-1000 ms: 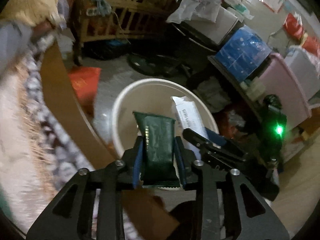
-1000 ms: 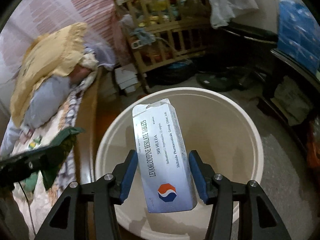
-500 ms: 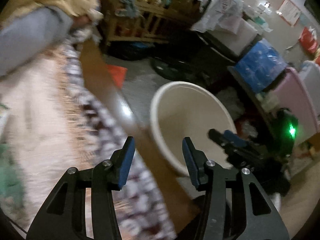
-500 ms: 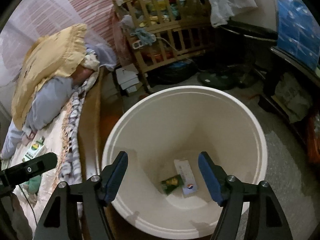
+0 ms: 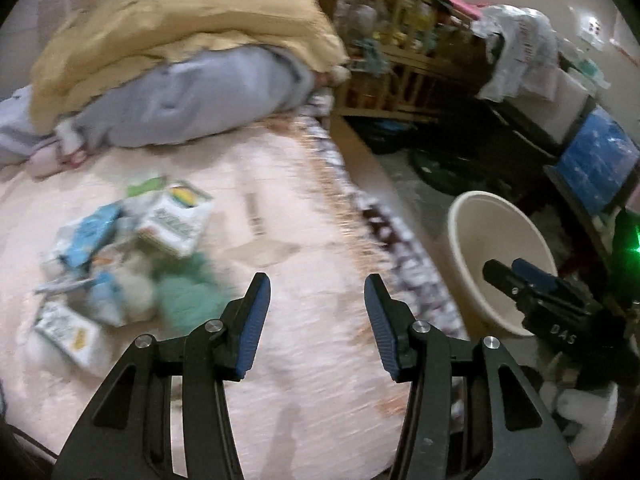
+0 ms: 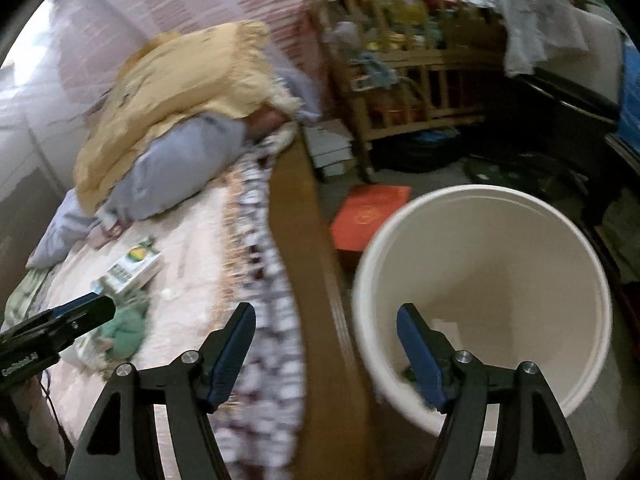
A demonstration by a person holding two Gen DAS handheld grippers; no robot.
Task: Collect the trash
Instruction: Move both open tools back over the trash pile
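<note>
Step in hand, as judged: the reach toward more trash on the bed, w/ both tools empty. The left hand-held gripper point(image 5: 316, 320) is being held over the bed point(image 5: 304, 216) w/ jaws spread wide, nothing between them. The right hand-held gripper point(image 6: 326, 354) is likewise being held wide open and empty, near the bed's wooden side rail point(image 6: 308, 240), beside the bucket point(image 6: 480, 196) on the floor.

The trash pile point(image 5: 120, 248) (small cartons, wrappers, a green crumpled piece) is lying toward the bed's left part, well apart from the rail; it is blurred, so exact items can't be told. Next move prob. calls for the left tool being swung left and lowered so one carton is bracketed by the jaws before closing; the soft cover may be pinched along w/ it.

Left view only: the full spread of the pile, and the right tool hanging over the bucket rim. Right view only: the bucket's inside, where smth pale and smth dark are lying at the bottom point(image 6: 444, 326), partly hidden by a finger; also an orange box point(image 6: 370, 216) on the floor betw. rail and bucket.
</note>
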